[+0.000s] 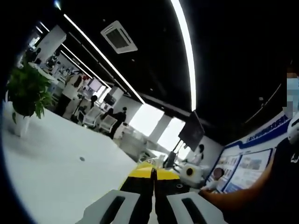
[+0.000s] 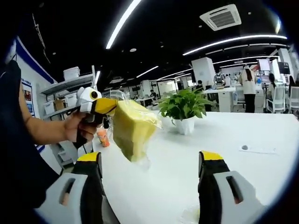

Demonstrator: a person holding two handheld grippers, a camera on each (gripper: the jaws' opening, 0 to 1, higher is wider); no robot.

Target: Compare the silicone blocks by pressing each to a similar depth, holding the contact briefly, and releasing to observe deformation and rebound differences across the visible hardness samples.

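L gripper (image 1: 153, 179): jaws pressed together in the left gripper view, yellow tips meeting at a thin seam, something yellow visible just beyond them. In the right gripper view the same tool came in from the left side of frame, held in the person's hand (image 2: 80, 127), and it was clamped on a yellow silicone block (image 2: 131, 129) inside a clear plastic bag (image 2: 142, 122). So L = clenched on the bagged block, grip at the block's upper corner, block hanging down from there.

R gripper (image 2: 153, 163): jaws wide apart, nothing between them. Released.

Block position: lifted off the white table (image 2: 243, 168), mid-air, w/ a potted plant (image 2: 183, 111) behind it on the table. Small orange item near the hand, too small to ID. No other hardness samples discernible.

Key relation for next move: block lay ahead of the R jaws and offset toward R's left jaw, above the jaw tips in frame, not yet between them. Long axis ran roughly up-down in the R view, tilted a bit. R was the free tool, so R is the likely presser; judged it would need to shift left and forward to bracket the block's broad faces. Bag film slack around the lower edge; could slip or mask the rebound reading. Press step judged not begun.
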